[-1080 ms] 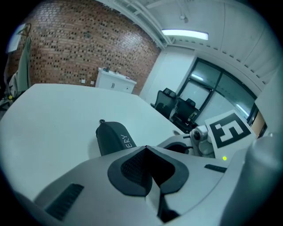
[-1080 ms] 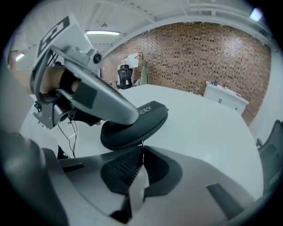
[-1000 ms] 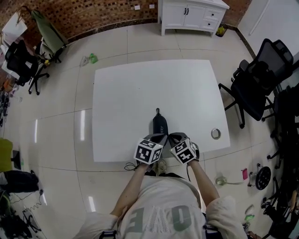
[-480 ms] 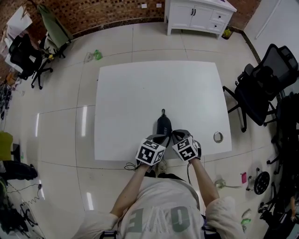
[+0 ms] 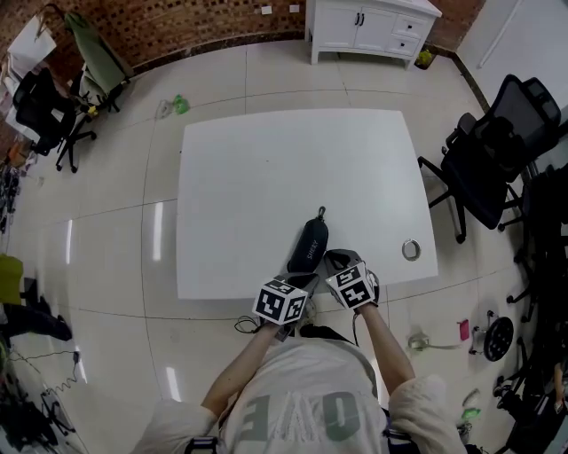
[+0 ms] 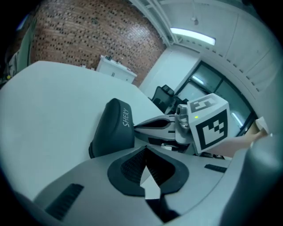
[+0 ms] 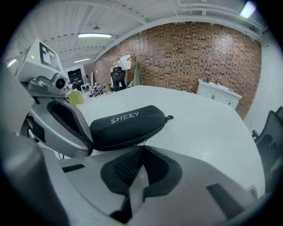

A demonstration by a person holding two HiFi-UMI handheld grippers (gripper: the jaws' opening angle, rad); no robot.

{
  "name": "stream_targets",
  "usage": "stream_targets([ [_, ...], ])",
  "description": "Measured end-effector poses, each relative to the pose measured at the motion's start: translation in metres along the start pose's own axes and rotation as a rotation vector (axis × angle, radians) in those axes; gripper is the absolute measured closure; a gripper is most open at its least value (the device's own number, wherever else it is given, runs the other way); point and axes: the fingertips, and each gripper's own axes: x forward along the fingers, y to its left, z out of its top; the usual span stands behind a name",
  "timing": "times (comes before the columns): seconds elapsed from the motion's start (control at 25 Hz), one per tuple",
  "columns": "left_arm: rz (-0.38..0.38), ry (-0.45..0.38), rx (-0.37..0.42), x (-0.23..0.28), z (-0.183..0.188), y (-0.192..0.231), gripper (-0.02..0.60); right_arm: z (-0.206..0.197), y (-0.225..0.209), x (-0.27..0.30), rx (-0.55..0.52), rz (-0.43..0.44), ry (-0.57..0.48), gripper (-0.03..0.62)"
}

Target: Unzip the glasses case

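Observation:
A black zipped glasses case [image 5: 310, 241] marked SHERY lies on the white table [image 5: 266, 168] near its front edge, its looped far end angled right. My left gripper [image 5: 299, 275] is shut and holds nothing. It sits at the case's near end, and the case [image 6: 112, 126] shows ahead and to the left of its tips [image 6: 144, 150]. My right gripper [image 5: 329, 258] is on the case's right side. In the right gripper view its jaws [image 7: 142, 147] are shut at the case's [image 7: 128, 123] zipper seam, with a thin zipper pull [image 7: 143, 141] pinched at the tips.
A small metal ring [image 5: 410, 250] lies on the table's right side. A black office chair [image 5: 484, 151] stands right of the table, and a white cabinet [image 5: 373, 27] stands beyond it. The table's front edge runs just under both grippers.
The case's far end has swung to the right, so it now lies at an angle. Both grippers have stayed at its near end, and the left has drawn back slightly.

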Motion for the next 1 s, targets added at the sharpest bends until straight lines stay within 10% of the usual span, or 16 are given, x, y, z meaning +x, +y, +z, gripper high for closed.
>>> stream_targets([
  [0.4,0.234,-0.161,0.001,-0.042,0.031,0.077,0.581,0.006,0.071,-0.005,-0.071,0.117,-0.013,0.594],
  [0.68,0.317,-0.478,0.085,-0.072,0.082,0.069,0.581,0.027,0.083,0.007,0.001,0.079,-0.015,0.594],
  [1.0,0.366,-0.329,0.146,-0.04,0.076,0.083,0.581,0.024,0.091,0.01,0.02,0.081,-0.008,0.594],
])
